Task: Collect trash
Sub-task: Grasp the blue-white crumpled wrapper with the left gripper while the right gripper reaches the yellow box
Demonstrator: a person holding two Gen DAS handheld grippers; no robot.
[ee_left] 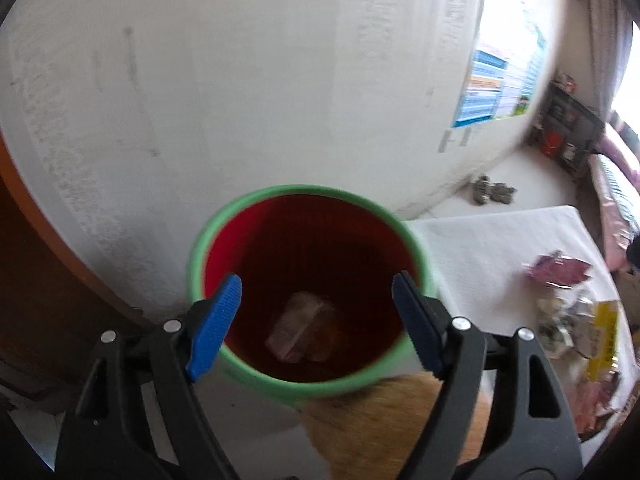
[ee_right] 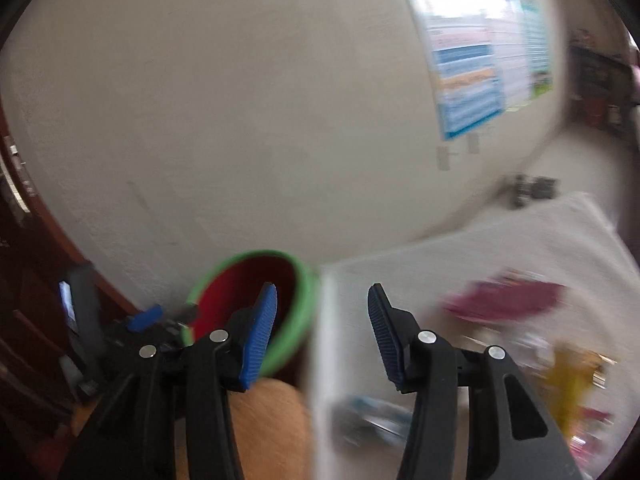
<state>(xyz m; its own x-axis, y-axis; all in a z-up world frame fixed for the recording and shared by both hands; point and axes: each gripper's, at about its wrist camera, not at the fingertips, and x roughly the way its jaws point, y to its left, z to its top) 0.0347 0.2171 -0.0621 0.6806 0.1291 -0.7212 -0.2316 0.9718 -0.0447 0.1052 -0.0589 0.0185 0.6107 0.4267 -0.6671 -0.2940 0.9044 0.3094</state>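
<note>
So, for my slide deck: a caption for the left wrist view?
Open left gripper above the red bin, a clear wrapper lying at its bottom.

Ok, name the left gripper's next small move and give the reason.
Probably swing right toward the wrappers on the white table: the left gripper hangs open and empty over the green-rimmed red bin, where one crumpled piece already lies.

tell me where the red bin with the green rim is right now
In the left wrist view the red bin with the green rim stands directly under the open left gripper, beside the white table.
</note>
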